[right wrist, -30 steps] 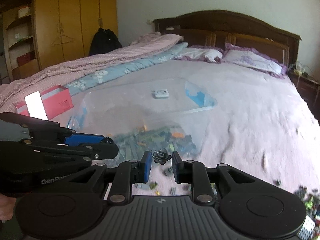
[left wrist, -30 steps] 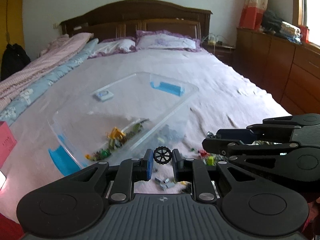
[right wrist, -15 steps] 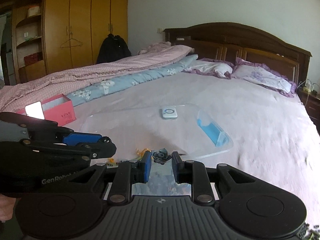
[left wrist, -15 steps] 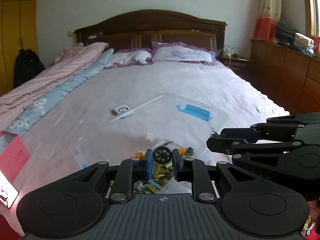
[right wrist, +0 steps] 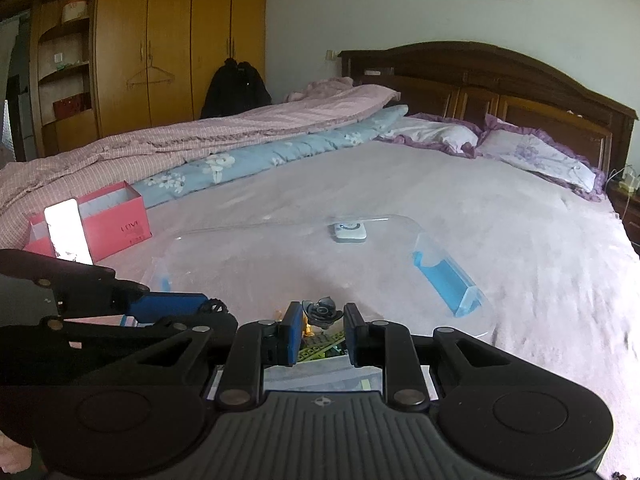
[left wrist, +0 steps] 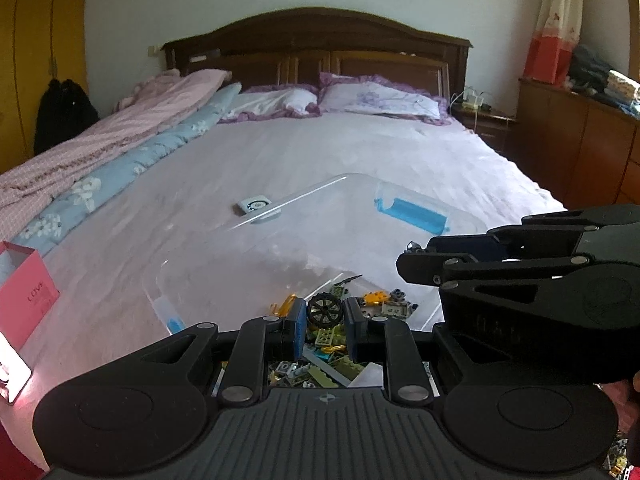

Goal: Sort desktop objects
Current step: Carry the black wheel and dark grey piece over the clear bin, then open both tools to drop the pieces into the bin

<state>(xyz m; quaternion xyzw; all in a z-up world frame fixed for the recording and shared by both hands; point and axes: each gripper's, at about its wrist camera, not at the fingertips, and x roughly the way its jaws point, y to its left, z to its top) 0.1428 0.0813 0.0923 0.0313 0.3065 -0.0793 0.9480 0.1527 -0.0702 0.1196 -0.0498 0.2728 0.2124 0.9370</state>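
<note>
A clear plastic bin (left wrist: 460,220) with blue handles lies on the bed, with a heap of small toy bricks (left wrist: 332,360) in its near end. My left gripper (left wrist: 323,316) is shut on a black toy wheel (left wrist: 325,313) above that heap. My right gripper (right wrist: 322,316) is shut on a dark grey rosette-shaped piece (right wrist: 322,312), also over the bin (right wrist: 400,220) and the bricks (right wrist: 320,350). The right gripper shows side-on in the left wrist view (left wrist: 412,258); the left gripper shows in the right wrist view (right wrist: 216,306).
A small white square device (left wrist: 256,205) lies on the pink bedsheet beyond the bin. A pink box (right wrist: 104,220) with a phone (right wrist: 68,232) leaning on it stands at the left. Pillows and a wooden headboard (left wrist: 320,48) are at the far end.
Both grippers have risen and moved forward over the bin, each still holding its piece. The bricks now lie directly under the fingertips.
</note>
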